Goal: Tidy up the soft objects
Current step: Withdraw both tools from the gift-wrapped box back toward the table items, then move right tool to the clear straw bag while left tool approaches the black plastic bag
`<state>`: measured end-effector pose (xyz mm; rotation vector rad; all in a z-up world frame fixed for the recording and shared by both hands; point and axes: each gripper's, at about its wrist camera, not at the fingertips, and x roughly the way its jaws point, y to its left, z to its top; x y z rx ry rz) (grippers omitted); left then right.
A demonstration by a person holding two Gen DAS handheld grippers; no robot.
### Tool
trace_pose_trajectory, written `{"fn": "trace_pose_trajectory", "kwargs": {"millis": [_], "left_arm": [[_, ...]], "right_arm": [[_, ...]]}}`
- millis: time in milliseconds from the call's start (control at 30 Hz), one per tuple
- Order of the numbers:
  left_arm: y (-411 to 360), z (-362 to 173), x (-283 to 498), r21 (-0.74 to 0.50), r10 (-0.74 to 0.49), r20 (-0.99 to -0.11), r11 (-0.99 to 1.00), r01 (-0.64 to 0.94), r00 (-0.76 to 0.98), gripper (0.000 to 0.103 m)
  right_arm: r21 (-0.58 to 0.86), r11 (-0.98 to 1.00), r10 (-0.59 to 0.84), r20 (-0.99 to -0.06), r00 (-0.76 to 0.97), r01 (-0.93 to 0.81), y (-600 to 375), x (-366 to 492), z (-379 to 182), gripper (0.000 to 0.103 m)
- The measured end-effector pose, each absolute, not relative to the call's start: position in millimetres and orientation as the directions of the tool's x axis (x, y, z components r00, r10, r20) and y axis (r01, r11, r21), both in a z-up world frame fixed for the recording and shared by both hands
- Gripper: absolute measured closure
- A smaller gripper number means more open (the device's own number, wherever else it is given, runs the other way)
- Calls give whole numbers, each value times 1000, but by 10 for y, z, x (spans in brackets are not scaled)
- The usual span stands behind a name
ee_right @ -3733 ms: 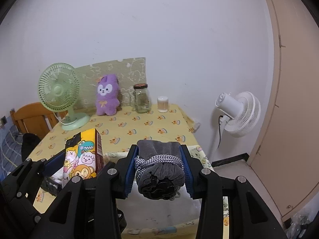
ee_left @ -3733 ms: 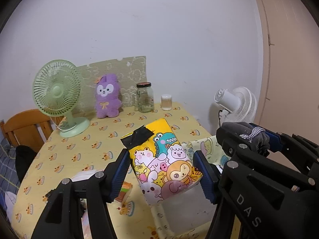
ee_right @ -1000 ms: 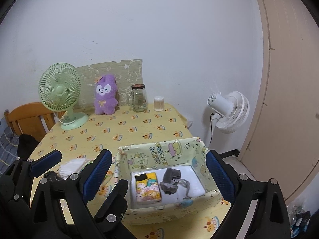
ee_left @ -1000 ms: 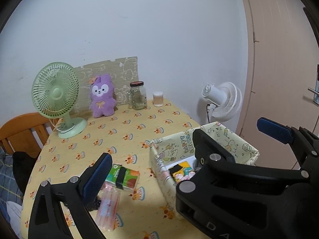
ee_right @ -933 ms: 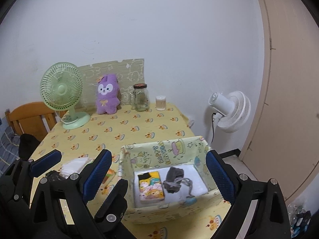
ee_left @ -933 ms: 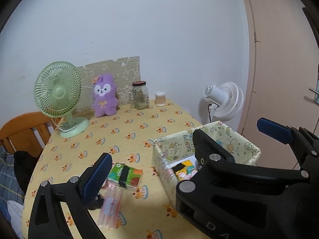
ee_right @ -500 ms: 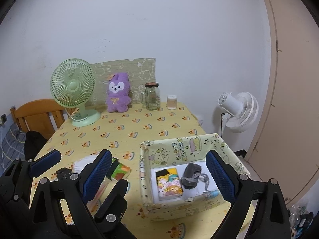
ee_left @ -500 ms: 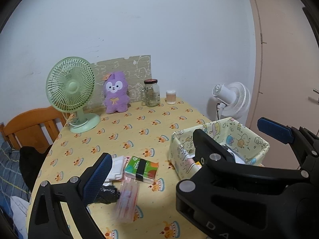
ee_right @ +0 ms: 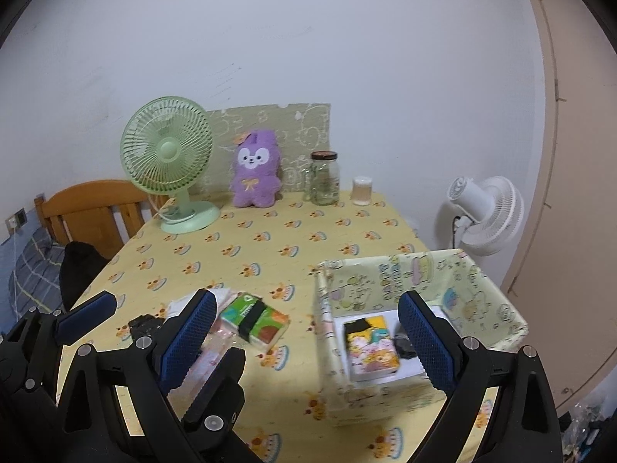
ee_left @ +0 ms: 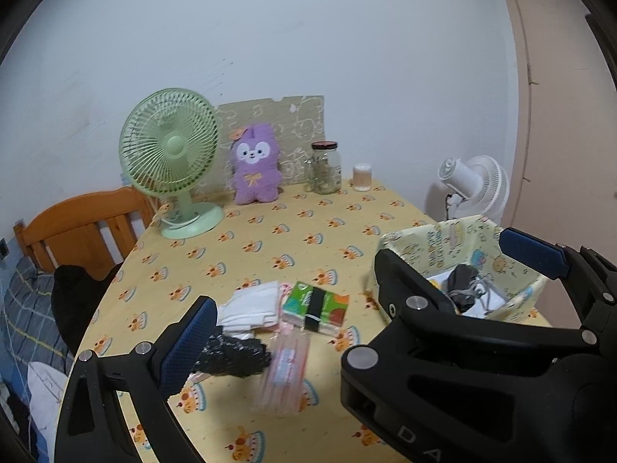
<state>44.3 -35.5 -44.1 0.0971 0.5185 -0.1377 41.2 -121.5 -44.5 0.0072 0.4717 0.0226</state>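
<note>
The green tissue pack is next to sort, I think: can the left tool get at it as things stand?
Probably yes. The left tool is open and empty, and the green tissue pack lies between its fingers' line of approach with its top uncovered, though it overlaps the pink packet.

A home room. A cake-print tablecloth point(ee_right: 270, 247), plush rabbit point(ee_right: 254, 173), desk fan point(ee_right: 169, 162) and wooden chair point(ee_right: 92, 208) indicate domestic use.

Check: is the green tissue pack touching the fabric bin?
Apart. The right wrist view shows bare tablecloth between the green tissue pack and the fabric bin.
</note>
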Motion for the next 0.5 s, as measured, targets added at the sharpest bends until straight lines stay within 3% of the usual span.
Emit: {"fn": "trace_pose_trajectory", "kwargs": {"millis": [500], "left_arm": [[-75,-699,593,62,-47,-541,993,96,840,3]], "right_arm": [[31,996,86,-494,865,-82,-939,615,-726,6]]}}
